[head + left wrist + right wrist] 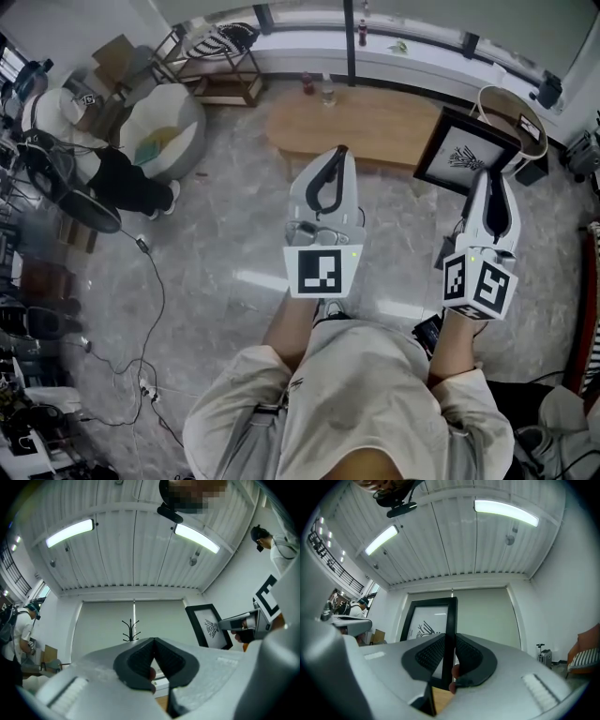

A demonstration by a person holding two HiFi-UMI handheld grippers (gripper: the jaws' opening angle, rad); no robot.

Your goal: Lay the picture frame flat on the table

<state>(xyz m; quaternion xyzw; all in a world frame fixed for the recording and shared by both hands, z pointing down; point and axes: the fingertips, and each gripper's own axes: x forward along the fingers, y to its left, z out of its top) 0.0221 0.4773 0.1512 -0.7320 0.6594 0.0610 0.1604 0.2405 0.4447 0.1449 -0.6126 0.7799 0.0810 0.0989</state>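
Observation:
The picture frame [466, 155] is black with a white mat and a dark line drawing. It hangs tilted in the air just off the right end of the wooden table [361, 127]. My right gripper [489, 176] is shut on its right edge. In the right gripper view the frame [427, 620] stands upright, its black edge pinched between the pads of the right gripper [449, 654]. My left gripper [338, 152] is shut with nothing in it, over the table's near edge. The left gripper view shows the left gripper [153, 644] with its pads touching and the frame [209, 625] off to the right.
Two bottles [317, 86] stand at the table's far edge. A round padded chair [164, 136] and a metal rack [220, 56] are at the left, cables [141, 309] trail over the floor, and a round basket [511, 112] sits behind the frame. A coat stand [131, 629] stands by the far wall.

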